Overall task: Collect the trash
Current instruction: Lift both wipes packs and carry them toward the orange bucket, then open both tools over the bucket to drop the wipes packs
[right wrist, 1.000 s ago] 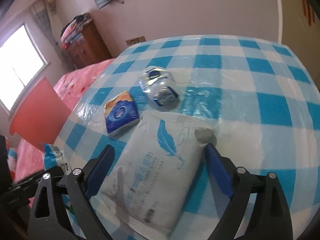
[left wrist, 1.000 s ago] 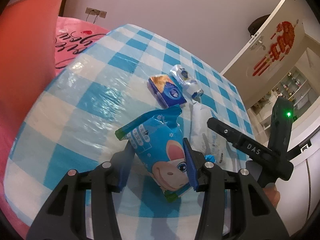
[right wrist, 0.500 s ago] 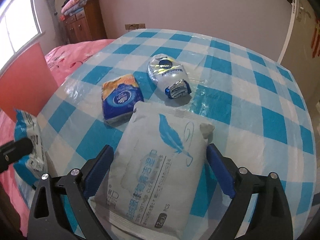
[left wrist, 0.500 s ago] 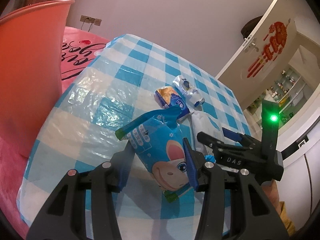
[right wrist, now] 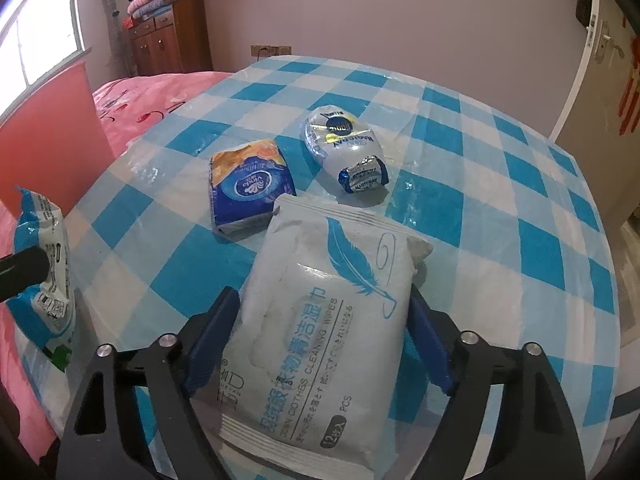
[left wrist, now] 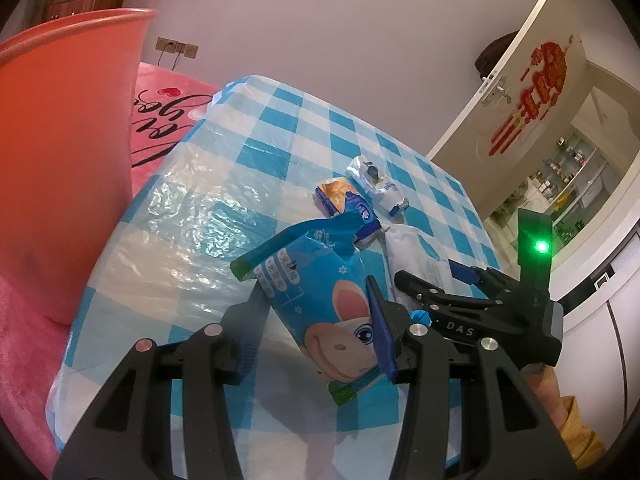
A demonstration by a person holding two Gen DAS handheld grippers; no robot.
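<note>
We read "DOWN CLOTHES CLEANING WIPES" and "PCS" on the white wipes pack [right wrist: 332,312], which lies flat on the checked table [right wrist: 500,184] between the right gripper [right wrist: 320,320] pads. Its jaws have just been closing; both blue pads sit against the pack's long edges, so it looks gripped. The left gripper [left wrist: 316,320] is clamped on a blue pouch [left wrist: 320,292] printed with a cartoon animal face, held above the table's near edge; its small print is unreadable. Beyond the wipes pack lie a blue tissue pack [right wrist: 250,184] marked "Vinda" and, right of it, a silver wrapper [right wrist: 346,148] reading "MAGICDAY". The table past these 2 is bare. Left of the table stands a red bin [left wrist: 60,140], its base cut off, beside a pink bedspread [left wrist: 168,116] with partly hidden script.
</note>
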